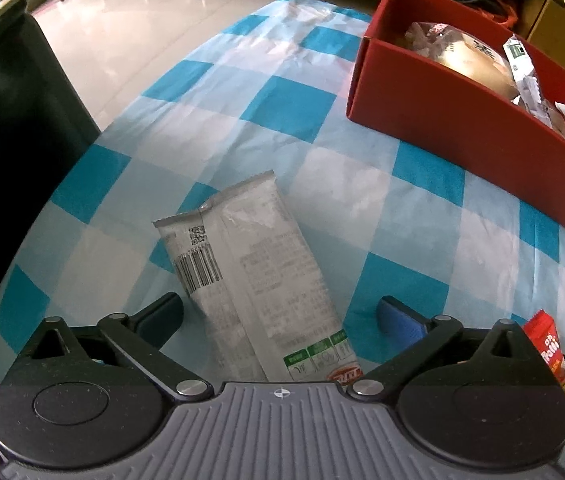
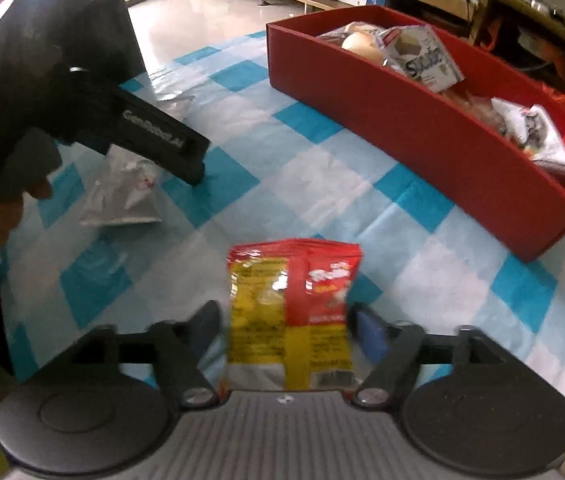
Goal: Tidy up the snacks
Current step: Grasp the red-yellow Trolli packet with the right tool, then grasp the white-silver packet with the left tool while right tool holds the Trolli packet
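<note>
Your left gripper (image 1: 280, 314) hangs over the blue-and-white checked tablecloth (image 1: 282, 108), its tongs spread wide with the long silver-grey foil snack packet (image 1: 250, 276) lying flat between them, neither pad touching it. Further right, your right gripper (image 2: 282, 326) straddles the small red-and-yellow snack bag (image 2: 294, 308); its tongs stand apart, with gaps on both sides of the bag as far as the blur lets you judge, so nothing is pinched yet. The long red cardboard box (image 2: 422, 128), already holding several packets, sits beyond at the far right. You appear to be at the pick-up step: next, close squarely on a packet, lift it clear of the cloth and carry it over the box's near wall.
</note>
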Action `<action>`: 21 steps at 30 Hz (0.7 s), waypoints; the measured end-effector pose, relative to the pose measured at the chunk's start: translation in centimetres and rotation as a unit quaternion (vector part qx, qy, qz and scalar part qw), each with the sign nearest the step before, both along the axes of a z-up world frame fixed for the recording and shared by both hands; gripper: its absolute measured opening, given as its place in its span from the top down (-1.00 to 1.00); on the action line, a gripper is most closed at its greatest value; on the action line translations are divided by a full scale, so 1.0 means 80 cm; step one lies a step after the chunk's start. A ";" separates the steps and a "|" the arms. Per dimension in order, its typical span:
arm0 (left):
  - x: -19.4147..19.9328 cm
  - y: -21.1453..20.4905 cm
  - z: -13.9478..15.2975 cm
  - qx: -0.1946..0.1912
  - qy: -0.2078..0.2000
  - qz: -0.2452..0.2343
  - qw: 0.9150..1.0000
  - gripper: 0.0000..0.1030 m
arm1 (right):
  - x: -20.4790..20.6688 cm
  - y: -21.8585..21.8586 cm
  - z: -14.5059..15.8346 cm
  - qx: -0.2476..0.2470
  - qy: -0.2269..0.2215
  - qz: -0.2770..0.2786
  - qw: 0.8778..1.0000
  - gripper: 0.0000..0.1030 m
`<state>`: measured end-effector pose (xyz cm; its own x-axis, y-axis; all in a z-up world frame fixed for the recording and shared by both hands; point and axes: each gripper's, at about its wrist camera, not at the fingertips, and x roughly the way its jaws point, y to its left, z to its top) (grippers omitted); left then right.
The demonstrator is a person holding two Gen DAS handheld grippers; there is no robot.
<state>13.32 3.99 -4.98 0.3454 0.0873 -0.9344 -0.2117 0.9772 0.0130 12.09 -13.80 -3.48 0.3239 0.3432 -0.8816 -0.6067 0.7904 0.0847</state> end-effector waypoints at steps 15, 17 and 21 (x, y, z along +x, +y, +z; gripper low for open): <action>-0.017 -0.004 0.009 -0.008 -0.001 -0.015 1.000 -0.71 | -0.008 -0.014 0.007 -0.005 -0.028 -0.001 1.000 -0.11; -0.021 -0.009 0.015 -0.011 -0.006 -0.029 1.000 -0.46 | -0.011 -0.021 0.008 -0.004 -0.024 -0.018 1.000 -0.07; -0.026 -0.019 0.019 -0.006 -0.005 -0.047 0.999 -0.24 | -0.020 -0.028 0.010 -0.007 -0.023 -0.040 0.999 -0.04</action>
<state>11.25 2.47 -3.48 0.3614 0.0428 -0.9314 -0.1196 0.9928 -0.0007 10.50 -16.04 -2.67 0.3894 0.3022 -0.8701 -0.5449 0.8372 0.0469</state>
